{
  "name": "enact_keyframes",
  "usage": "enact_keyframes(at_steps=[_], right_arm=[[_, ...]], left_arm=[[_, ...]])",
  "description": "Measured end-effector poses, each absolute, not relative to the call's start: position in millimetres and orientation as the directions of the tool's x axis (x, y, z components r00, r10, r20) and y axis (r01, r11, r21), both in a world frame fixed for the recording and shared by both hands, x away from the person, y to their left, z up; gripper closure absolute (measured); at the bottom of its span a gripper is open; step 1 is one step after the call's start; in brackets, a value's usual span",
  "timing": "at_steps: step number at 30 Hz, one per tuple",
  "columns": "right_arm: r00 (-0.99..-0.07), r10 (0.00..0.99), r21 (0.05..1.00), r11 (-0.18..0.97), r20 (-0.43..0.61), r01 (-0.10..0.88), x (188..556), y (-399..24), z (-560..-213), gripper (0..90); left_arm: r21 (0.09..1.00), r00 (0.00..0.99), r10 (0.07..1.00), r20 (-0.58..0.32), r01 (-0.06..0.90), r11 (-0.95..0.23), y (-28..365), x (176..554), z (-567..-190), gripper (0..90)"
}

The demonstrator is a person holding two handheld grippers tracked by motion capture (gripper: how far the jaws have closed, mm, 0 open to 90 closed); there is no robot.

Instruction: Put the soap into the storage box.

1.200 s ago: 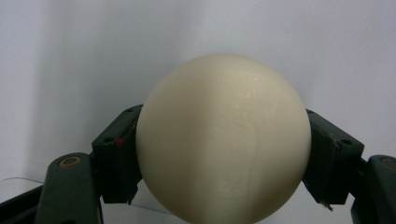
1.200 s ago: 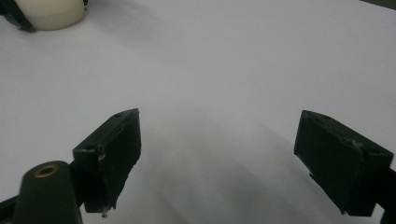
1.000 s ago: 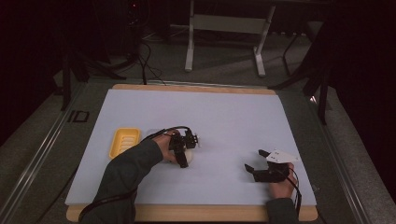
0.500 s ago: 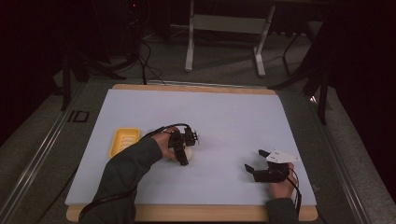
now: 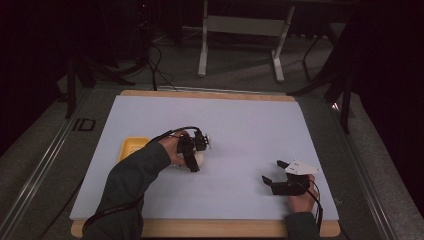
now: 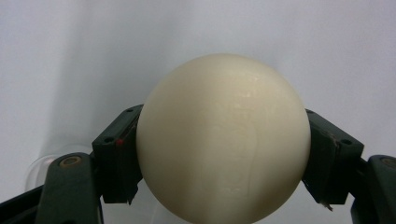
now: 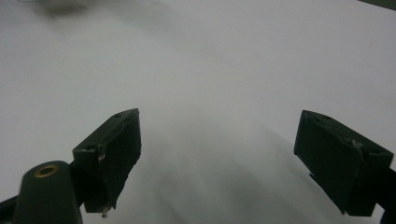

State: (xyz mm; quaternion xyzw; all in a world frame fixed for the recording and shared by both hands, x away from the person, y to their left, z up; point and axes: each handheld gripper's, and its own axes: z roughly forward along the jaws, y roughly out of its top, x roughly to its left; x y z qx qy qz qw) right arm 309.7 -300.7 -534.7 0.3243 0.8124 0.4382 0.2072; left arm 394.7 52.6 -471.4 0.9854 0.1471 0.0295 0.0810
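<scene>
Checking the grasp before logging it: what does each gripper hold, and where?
The left gripper clamps a smooth cream-coloured ball across its widest part, one jaw on each side. The right gripper holds nothing.

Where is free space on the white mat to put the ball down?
The far half of the white mat is bare, and so is the strip between the left gripper and the right gripper. It is crowded beside the yellow tray.

My table [image 5: 310, 227] has a wooden edge under a white sheet [image 5: 240, 125]. A yellow tray [image 5: 131, 148] lies at my left, and a metal stand's legs [image 5: 240, 47] rise beyond.
</scene>
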Motion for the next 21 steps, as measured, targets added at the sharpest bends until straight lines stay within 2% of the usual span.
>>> enact_keyframes(at_steps=[21], right_arm=[[-0.704,0.708,0.847,0.405,-0.051,0.345,309.8,-300.8,-534.7,14.6]], left_arm=[[0.166,0.941,0.334,0.057,0.321,-0.932,72.5,400.4,-449.5,25.7]])
